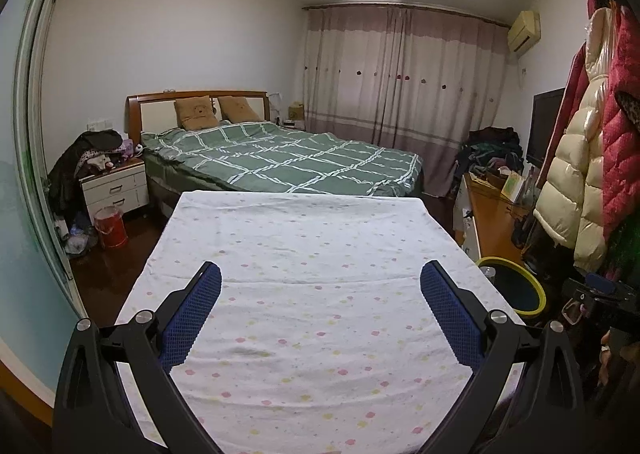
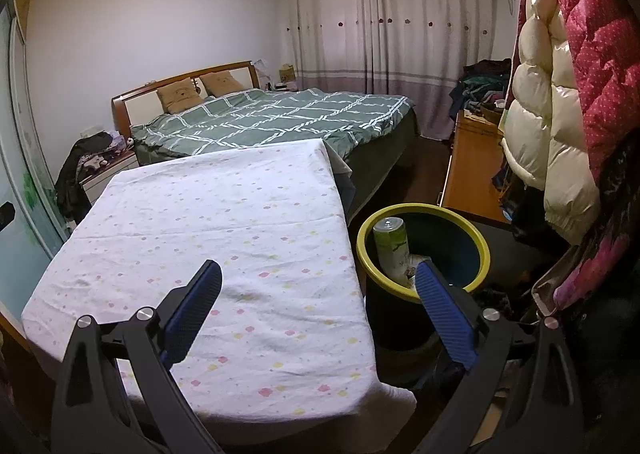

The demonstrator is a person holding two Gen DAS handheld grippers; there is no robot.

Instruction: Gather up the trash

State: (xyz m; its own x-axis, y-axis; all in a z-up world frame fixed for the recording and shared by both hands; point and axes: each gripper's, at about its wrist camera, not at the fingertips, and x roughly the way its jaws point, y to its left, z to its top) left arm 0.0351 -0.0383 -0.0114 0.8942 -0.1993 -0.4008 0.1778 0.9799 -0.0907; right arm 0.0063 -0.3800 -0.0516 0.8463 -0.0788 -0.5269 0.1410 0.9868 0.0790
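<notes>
Both the left gripper (image 1: 320, 274) and right gripper (image 2: 320, 274) gape empty; the tall green drink can (image 2: 391, 250) leaning inside the yellow-rimmed dark bin (image 2: 482, 250) could topple if knocked.

Ahead of your claws stands a table (image 1: 304, 294) covered by a white cloth (image 2: 224, 238) with small coloured dots. By your right claw, the bin (image 2: 424, 250) sits on the floor beside the table.

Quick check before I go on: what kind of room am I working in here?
A lived-in bedroom, most likely: a wooden-framed bed with a green checked duvet, a white bedside drawer cabinet and floor-length pink curtains. A yellow-rimmed dark bin stands beside the floral-clothed table.
</notes>
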